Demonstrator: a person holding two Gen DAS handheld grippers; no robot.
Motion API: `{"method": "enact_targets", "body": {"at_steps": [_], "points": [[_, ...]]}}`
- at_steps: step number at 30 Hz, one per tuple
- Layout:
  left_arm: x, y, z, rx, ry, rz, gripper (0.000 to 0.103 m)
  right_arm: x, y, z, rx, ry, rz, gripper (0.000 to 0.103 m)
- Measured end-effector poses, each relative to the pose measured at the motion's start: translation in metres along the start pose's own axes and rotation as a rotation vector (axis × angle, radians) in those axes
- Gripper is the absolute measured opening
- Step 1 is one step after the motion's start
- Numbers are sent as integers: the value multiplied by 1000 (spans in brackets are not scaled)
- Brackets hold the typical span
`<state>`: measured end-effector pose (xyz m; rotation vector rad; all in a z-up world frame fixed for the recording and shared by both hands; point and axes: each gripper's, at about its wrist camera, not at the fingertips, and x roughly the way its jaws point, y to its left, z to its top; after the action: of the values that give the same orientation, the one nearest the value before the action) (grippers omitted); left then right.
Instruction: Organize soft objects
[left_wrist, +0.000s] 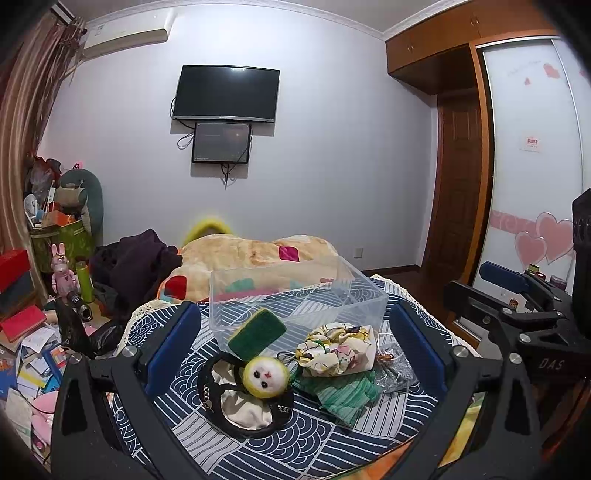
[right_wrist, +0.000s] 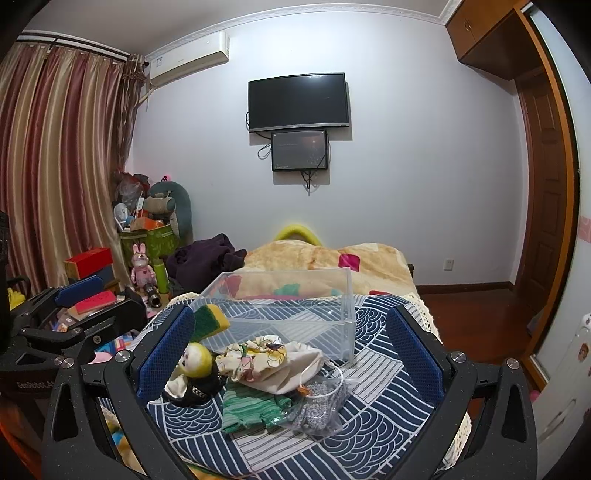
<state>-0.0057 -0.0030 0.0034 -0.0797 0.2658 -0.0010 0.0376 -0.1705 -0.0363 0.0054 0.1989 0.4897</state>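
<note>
A clear plastic box (left_wrist: 295, 295) (right_wrist: 288, 306) stands empty on a blue-and-white patterned cloth. In front of it lie a green-and-yellow sponge (left_wrist: 257, 334) (right_wrist: 208, 319), a round yellow plush face (left_wrist: 265, 376) (right_wrist: 197, 360) on a black-and-white cloth item (left_wrist: 240, 410), a floral scrunchie (left_wrist: 334, 349) (right_wrist: 255, 356) on a cream pouch (right_wrist: 291, 373), a green knit cloth (left_wrist: 343, 397) (right_wrist: 251, 408) and a clear bag of grey material (right_wrist: 317, 406). My left gripper (left_wrist: 295, 339) is open above the pile. My right gripper (right_wrist: 291, 347) is open, also framing the pile.
The cloth covers a small table (left_wrist: 288, 450) at the foot of a bed with an orange blanket (left_wrist: 255, 254). Clutter of boxes, books and toys (left_wrist: 37, 314) fills the left side. A wardrobe (left_wrist: 535, 166) and wooden floor (right_wrist: 476, 317) are to the right.
</note>
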Motion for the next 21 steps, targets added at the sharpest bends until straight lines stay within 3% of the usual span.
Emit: {"method": "enact_targets", "body": {"at_steps": [21], "points": [[-3,1,3,0,-8,-3,103,-1,0,1,-1,-4,-1,103]]}}
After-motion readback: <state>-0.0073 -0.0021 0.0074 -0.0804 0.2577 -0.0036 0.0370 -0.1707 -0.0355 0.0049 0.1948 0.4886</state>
